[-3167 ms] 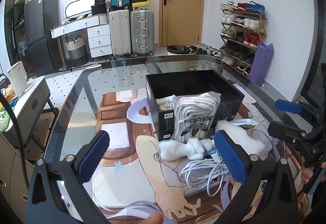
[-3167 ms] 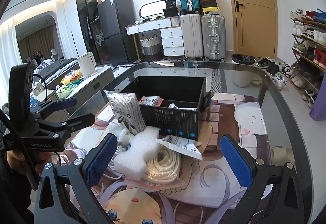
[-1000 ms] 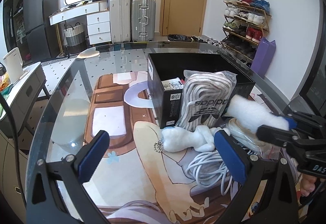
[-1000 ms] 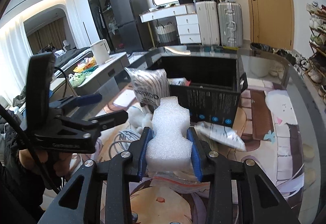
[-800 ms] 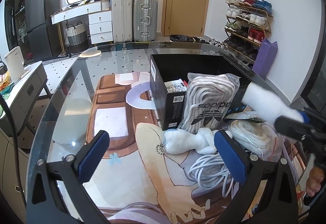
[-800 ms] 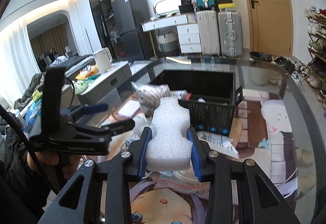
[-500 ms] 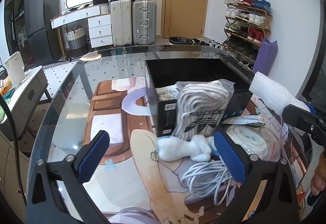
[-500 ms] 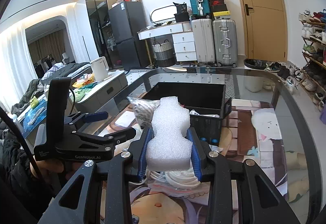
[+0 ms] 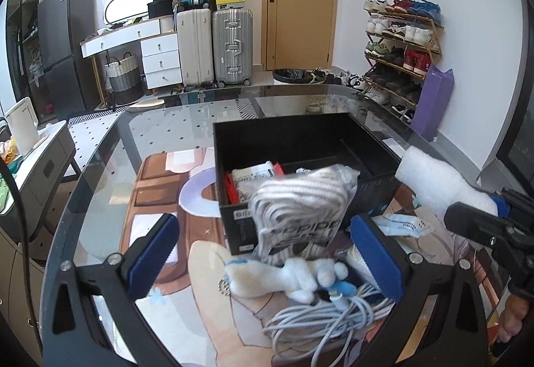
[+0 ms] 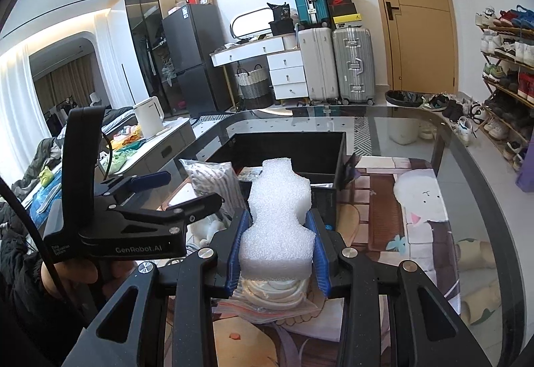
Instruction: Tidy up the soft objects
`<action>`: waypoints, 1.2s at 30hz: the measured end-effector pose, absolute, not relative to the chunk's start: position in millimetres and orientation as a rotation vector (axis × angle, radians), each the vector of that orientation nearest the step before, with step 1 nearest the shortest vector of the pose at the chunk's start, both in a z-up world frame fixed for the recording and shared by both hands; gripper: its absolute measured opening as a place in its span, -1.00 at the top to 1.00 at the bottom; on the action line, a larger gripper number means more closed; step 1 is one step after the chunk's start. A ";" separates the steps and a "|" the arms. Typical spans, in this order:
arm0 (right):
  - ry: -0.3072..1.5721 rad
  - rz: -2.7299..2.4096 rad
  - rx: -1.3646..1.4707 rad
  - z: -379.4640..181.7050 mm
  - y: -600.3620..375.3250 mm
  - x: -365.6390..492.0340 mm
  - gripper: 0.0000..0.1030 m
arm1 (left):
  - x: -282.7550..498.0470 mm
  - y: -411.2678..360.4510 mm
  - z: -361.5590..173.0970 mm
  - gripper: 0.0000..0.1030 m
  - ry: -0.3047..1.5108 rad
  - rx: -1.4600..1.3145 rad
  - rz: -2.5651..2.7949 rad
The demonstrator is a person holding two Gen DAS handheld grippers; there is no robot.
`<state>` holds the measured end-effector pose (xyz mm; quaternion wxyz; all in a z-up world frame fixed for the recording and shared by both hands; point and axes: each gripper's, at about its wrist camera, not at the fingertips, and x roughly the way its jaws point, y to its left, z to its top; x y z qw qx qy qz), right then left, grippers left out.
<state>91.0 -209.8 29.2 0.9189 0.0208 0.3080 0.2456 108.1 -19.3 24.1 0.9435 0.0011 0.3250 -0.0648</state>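
White notched foam block (image 10: 278, 217), bumpy, squeezed

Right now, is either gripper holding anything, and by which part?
The right gripper holds the white foam block by the two sides of its wide lower end. The left gripper is open and holds nothing.

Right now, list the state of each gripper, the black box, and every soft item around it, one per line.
Right gripper: shut on the white foam block, held above the table.
Left gripper: open, empty.
Black cardboard box: open, partly filled.
Bagged white laces: leaning against the box front.
White plush toy: lying on the mat.
White cable bundle: loosely coiled beside the plush.
Bagged cream rope: flat on the mat.
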 end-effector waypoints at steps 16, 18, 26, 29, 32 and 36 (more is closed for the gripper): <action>0.642 0.498 0.048 24.7 -213.6 95.4 0.31 | 115.7 -26.5 24.6 -0.26 0.675 0.013 -0.162; 0.642 0.499 0.047 23.4 -213.3 96.7 0.31 | 114.5 -24.7 25.2 -0.07 0.679 0.003 -0.170; 0.632 0.501 0.039 26.2 -211.5 96.2 0.31 | 108.2 -13.8 26.4 0.09 0.671 -0.029 -0.191; 0.627 0.501 0.037 27.2 -211.5 96.5 0.31 | 105.0 -10.0 28.6 0.10 0.668 -0.043 -0.197; 0.624 0.501 0.036 28.3 -211.1 98.2 0.31 | 103.6 -7.8 32.8 0.11 0.661 -0.053 -0.198; 0.616 0.502 0.036 29.6 -211.3 98.0 0.31 | 100.4 -3.1 38.0 0.14 0.650 -0.067 -0.201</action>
